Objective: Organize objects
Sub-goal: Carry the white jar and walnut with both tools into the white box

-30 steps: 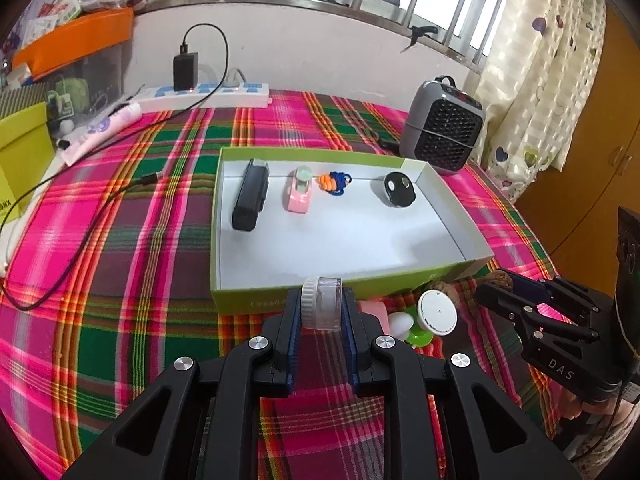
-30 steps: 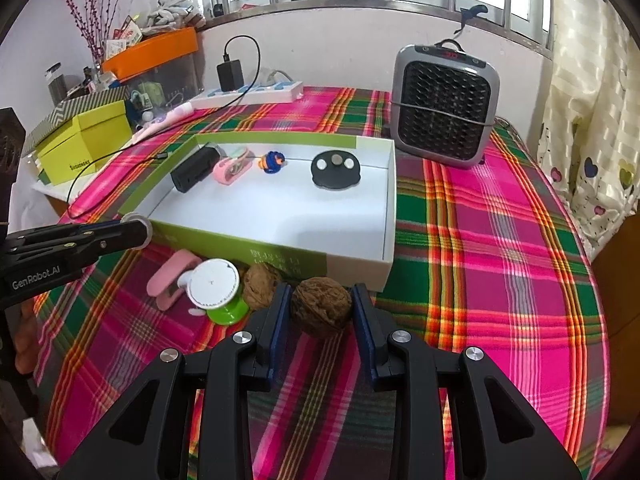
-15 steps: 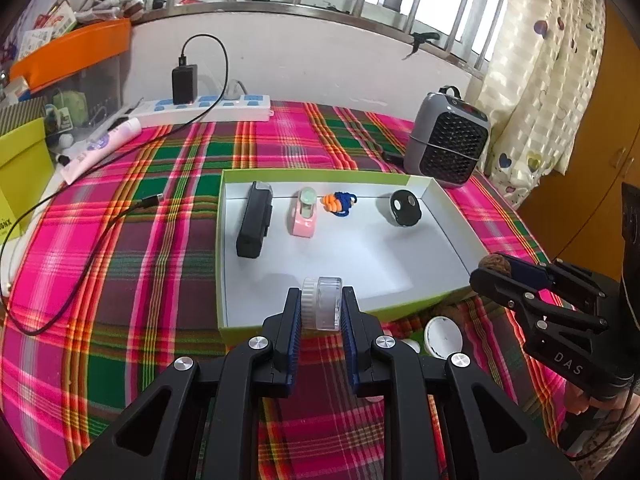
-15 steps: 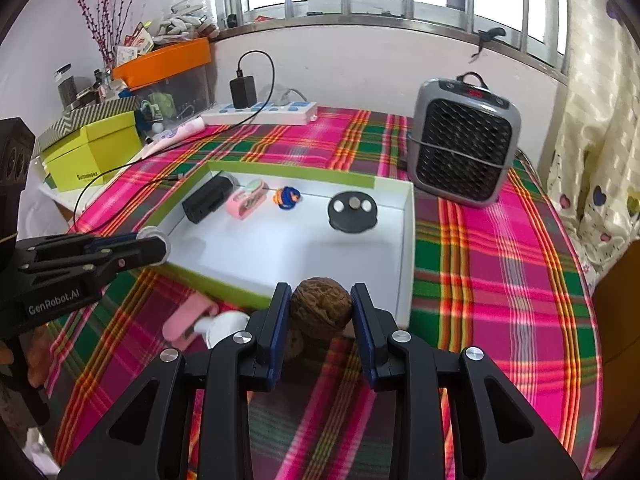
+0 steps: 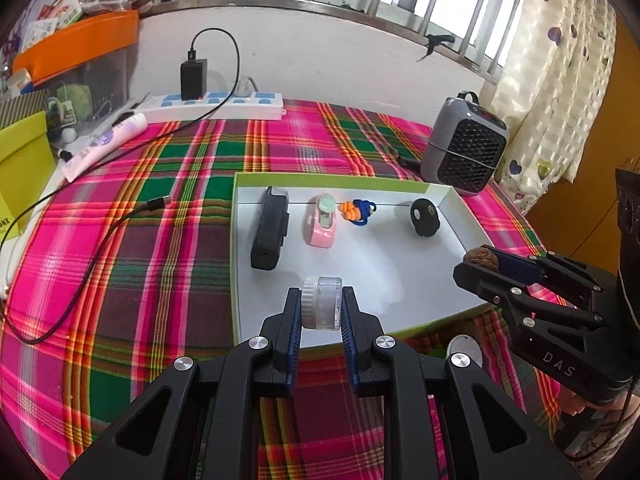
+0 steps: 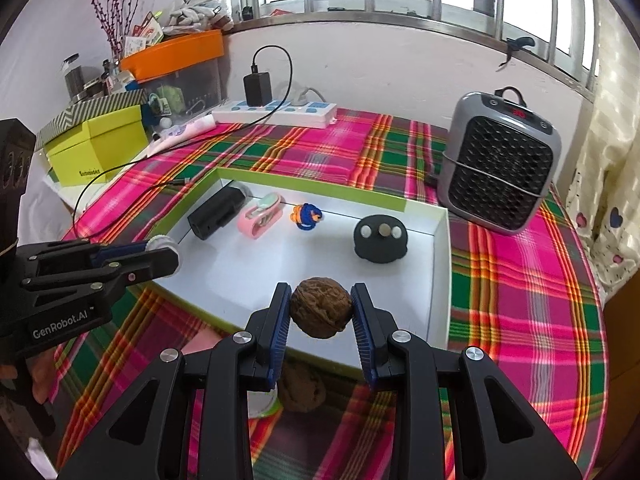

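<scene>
A shallow white tray with a green rim (image 5: 332,178) (image 6: 320,188) lies on the plaid tablecloth. In it are a black box (image 5: 270,233), a pink toy car (image 5: 323,220), an orange-blue figure (image 5: 357,210) and a black round thing (image 5: 425,217). My left gripper (image 5: 321,309) is shut on a small clear jar with a white lid (image 5: 323,307), above the tray's near edge. My right gripper (image 6: 321,311) is shut on a walnut (image 6: 321,307), above the tray's near right part. A second walnut (image 6: 301,392) lies on the cloth under the right gripper.
A grey fan heater (image 6: 498,162) stands right of the tray. A power strip with charger (image 5: 216,102) and cable lies at the back. A yellow box (image 6: 94,148) and orange-lidded bin (image 6: 176,52) stand left. A white round lid (image 5: 464,349) lies before the tray.
Both grippers have lifted and moved forward over the tray's near edge, each still holding its object. The things on the cloth before the tray now lie beneath them.
</scene>
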